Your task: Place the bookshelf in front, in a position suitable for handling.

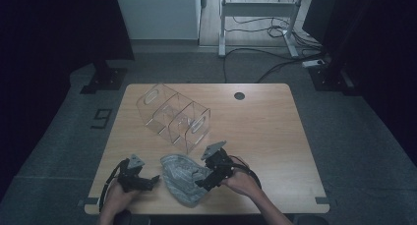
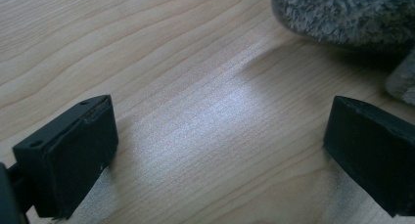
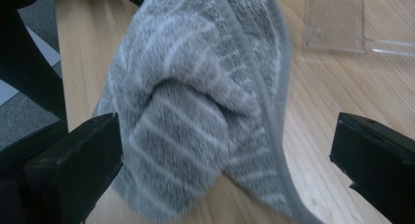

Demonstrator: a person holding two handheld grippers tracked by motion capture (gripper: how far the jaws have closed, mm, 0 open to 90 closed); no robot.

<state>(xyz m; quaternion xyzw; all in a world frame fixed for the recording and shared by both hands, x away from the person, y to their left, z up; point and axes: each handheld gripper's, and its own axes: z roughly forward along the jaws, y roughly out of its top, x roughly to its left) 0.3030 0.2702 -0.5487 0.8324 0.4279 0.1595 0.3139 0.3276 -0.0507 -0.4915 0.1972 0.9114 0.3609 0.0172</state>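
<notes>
Grey striped terry towel (image 1: pixel 183 178), crumpled

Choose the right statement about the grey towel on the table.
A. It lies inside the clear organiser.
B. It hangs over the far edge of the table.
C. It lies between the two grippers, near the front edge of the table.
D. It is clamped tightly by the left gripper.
C: in the high view the grey towel lies crumpled on the table between the left gripper and the right gripper, apart from the clear organiser.
</notes>
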